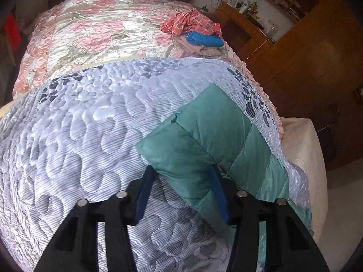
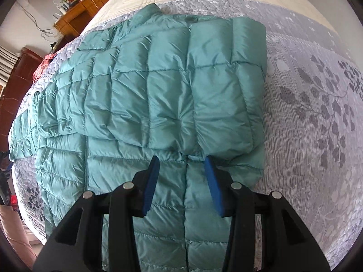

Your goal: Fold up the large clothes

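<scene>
A teal quilted puffer jacket (image 2: 140,104) lies flat on a grey-white patterned quilt (image 2: 313,117), its right sleeve (image 2: 226,90) folded across the body. My right gripper (image 2: 181,167) is open, its blue pads (image 2: 150,181) just above the jacket at the folded sleeve's cuff. In the left wrist view the other sleeve (image 1: 204,136) stretches out over the quilt (image 1: 79,136). My left gripper (image 1: 181,176) is open with the sleeve's end between its blue pads (image 1: 219,195); whether they touch it I cannot tell.
A pink floral bedspread (image 1: 90,36) covers the far part of the bed, with a pile of red-checked and blue clothes (image 1: 195,31) on it. Wooden cabinets and a cluttered desk (image 1: 261,22) stand beyond. The bed edge (image 1: 304,158) drops off at right.
</scene>
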### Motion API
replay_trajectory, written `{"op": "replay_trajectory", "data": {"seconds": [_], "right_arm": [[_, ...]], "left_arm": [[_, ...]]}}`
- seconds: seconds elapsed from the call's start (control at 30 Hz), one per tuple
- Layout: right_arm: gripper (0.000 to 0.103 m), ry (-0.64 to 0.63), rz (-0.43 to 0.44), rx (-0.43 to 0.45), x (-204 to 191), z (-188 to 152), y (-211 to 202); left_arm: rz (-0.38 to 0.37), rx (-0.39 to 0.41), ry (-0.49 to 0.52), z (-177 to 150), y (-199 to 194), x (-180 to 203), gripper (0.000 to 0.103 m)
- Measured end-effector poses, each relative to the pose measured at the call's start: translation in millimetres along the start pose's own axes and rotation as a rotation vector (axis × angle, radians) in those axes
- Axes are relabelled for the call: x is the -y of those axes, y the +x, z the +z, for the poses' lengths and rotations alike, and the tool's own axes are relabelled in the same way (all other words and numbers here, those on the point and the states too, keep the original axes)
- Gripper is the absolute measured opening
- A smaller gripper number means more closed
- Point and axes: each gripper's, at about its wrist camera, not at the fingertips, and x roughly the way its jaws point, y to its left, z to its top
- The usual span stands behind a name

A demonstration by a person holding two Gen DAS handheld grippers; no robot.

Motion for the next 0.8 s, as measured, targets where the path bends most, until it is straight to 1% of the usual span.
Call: {"op": "replay_trajectory", "data": {"seconds": [0.03,0.07,0.1,0.13,0.17,0.23,0.33,0.4,0.53,0.67,0.73,0.8], "right_arm": [[0.042,0.002,-0.002,-0.003,0.1,0.0,1.3],[0.042,0.005,-0.003,-0.006,0.2,-0.2,2.6],[0.042,0.007,-0.004,-0.007,0.0,-1.1,3.7],[0.042,0.008,-0.005,-0.008,0.3,-0.8,4.5],[0.041,0.007,-0.008,-0.008,0.2,-1.1,4.3],[0.041,0.005,-0.009,-0.003,2.5,-3.1,1.8],[0.041,-0.001,-0.01,0.006,3.2,-4.3,-3.0],[0.041,-0.004,-0.011,0.01,2.9,-6.5,-6.8],[0.041,-0.008,-0.015,0.01,3.2,-9.4,-10.0],[0.041,-0.01,-0.002,0.014,3.9,-16.2,-14.1],[0.041,-0.01,0.004,0.019,5.6,-19.9,-17.4],[0.041,-0.009,0.012,0.025,6.3,-22.8,-21.0]], "left_arm": [[-0.014,0.0,-0.004,0.5,0.6,0.9,0.029],[-0.027,-0.001,-0.005,1.1,1.3,2.5,0.019],[-0.035,0.001,-0.003,0.6,0.1,3.1,0.015],[-0.039,0.013,0.003,0.1,-2.0,6.6,0.009],[-0.041,0.026,0.011,-1.1,-6.2,9.6,0.005],[-0.061,0.061,0.028,-4.5,-17.6,18.6,0.003],[-0.099,0.108,0.064,-11.1,-40.0,35.9,0.002],[-0.123,0.14,0.111,-18.1,-57.2,53.7,0.002],[-0.173,0.178,0.222,-38.8,-83.6,95.3,0.002],[-0.238,0.171,0.345,-72.1,-95.9,142.8,0.002],[-0.287,0.15,0.406,-93.7,-97.3,168.7,0.002],[-0.311,0.137,0.461,-114.0,-97.0,191.9,0.002]]}}
